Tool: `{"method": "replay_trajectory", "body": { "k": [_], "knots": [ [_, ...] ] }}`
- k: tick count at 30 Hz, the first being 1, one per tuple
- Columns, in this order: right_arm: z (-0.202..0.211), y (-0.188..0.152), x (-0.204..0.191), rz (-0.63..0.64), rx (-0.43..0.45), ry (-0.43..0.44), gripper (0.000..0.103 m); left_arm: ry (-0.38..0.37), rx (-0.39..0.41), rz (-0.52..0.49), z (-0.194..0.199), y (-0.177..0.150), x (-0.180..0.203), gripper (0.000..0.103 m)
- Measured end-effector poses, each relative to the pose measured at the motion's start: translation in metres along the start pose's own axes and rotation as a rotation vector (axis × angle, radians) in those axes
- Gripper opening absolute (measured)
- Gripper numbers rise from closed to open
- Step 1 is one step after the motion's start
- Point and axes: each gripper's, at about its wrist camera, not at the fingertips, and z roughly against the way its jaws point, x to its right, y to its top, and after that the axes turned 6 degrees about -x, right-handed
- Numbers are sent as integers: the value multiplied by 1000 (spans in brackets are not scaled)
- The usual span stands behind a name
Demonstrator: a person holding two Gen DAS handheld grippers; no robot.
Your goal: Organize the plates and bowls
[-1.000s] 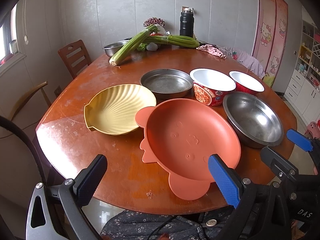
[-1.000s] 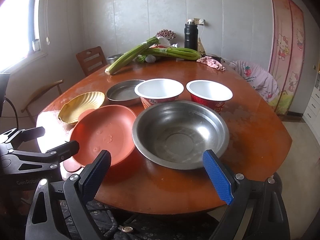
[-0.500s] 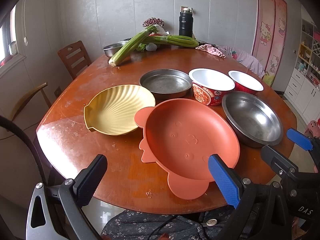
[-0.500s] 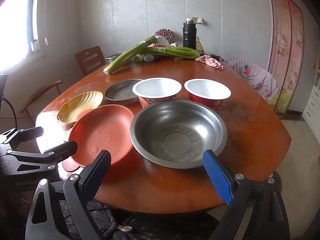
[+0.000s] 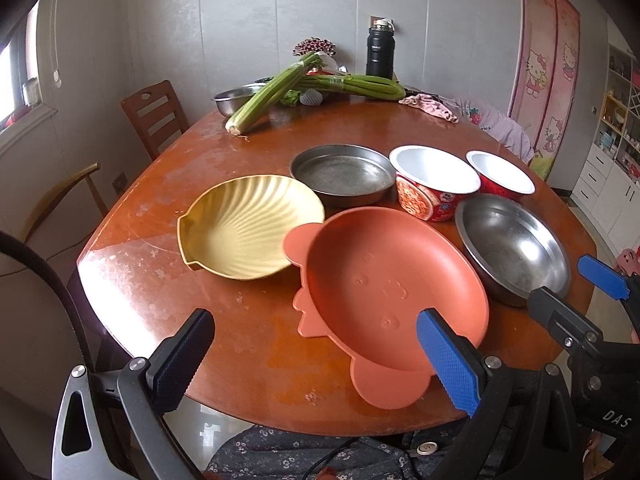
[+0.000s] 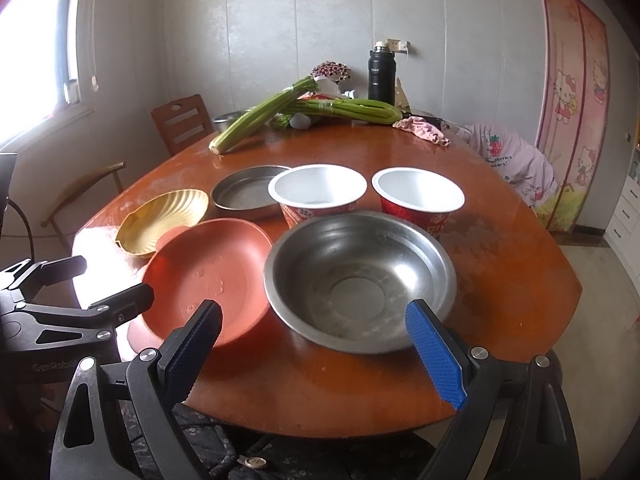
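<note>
Dishes are packed tight toward the near edge of the surface (image 5: 132, 272): the orange plate (image 5: 384, 280) overhangs that edge and sits against the yellow shell dish (image 5: 248, 232) and the steel bowl (image 6: 360, 280), with no gap to slip between them. Behind them, the flat steel pan (image 5: 344, 174) and two paper bowls (image 6: 318, 192) (image 6: 418, 196) close off the middle. Bare wood is open along the left edge and the right edge. Celery (image 5: 276, 94) and a flask (image 5: 380, 54) crowd the far edge.

Round reddish-brown wooden desk (image 5: 132, 268), on it a yellow shell-shaped plate (image 5: 250, 232), an orange plate (image 5: 388, 284), a flat steel pan (image 5: 344, 174), two paper bowls (image 6: 318, 192), a steel bowl (image 6: 360, 280), far behind celery bunches (image 6: 264, 118), a black flask (image 6: 382, 72), a pink cloth (image 6: 424, 130)
</note>
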Motion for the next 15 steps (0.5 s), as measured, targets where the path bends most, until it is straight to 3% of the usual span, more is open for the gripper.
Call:
{"method": "replay_trajectory", "body": {
  "k": [9, 15],
  "knots": [
    [-8, 29, -25, 48, -4, 68, 94, -6, -18, 66, -4, 13, -34, 101],
    [-23, 57, -53, 117, -25, 104, 94, 18, -44, 158, -14, 24, -76, 101]
  ]
}}
